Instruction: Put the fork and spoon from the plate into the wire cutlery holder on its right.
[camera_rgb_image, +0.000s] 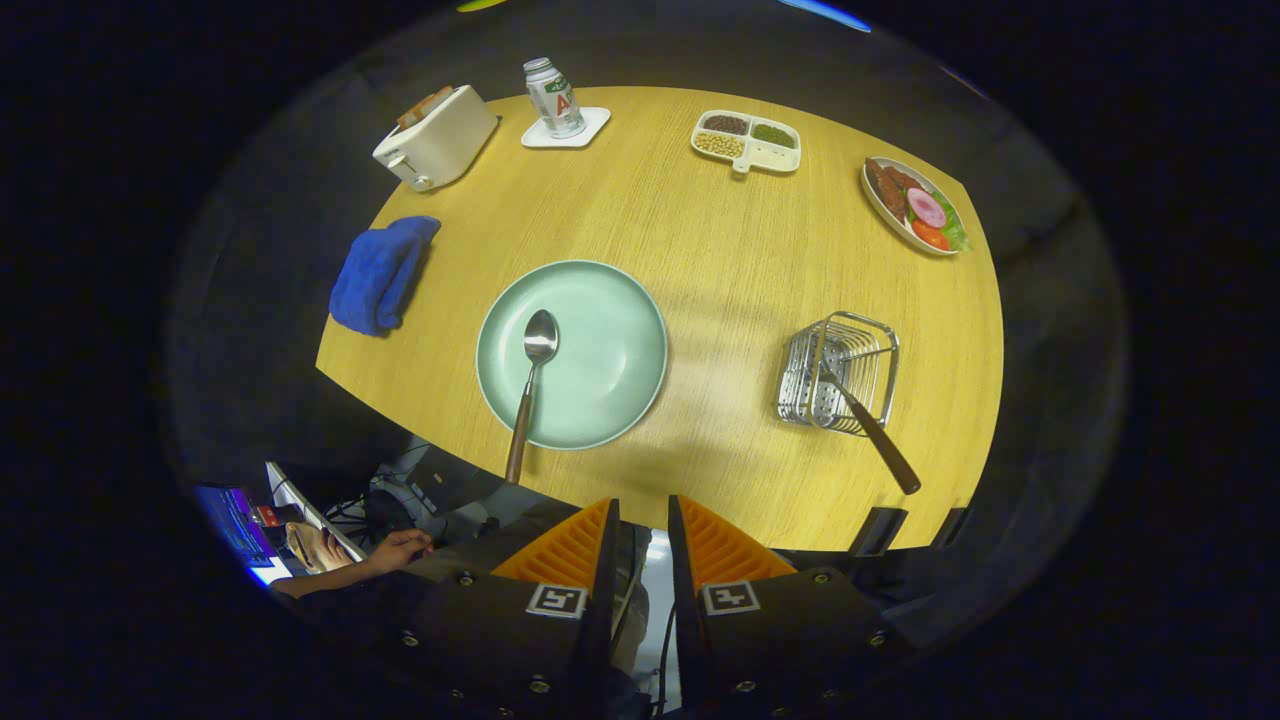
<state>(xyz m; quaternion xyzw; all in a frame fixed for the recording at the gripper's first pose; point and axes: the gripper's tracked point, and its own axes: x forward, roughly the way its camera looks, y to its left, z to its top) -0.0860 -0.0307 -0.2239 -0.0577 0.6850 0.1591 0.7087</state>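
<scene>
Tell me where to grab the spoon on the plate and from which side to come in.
Judging from its pose, grip the spoon by its brown handle where it overhangs the green plate's near rim, with space beneath for the fingers. Come from above on the near side, fingers straddling the handle crosswise. The gripper hangs back, slightly open and empty.

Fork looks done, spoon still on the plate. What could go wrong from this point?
The spoon has its handle overhanging the plate rim toward the table edge; a clumsy grab by the empty tongs might tip it off. The fork leans out of the wire holder; dropping the spoon in may knock it.
</scene>
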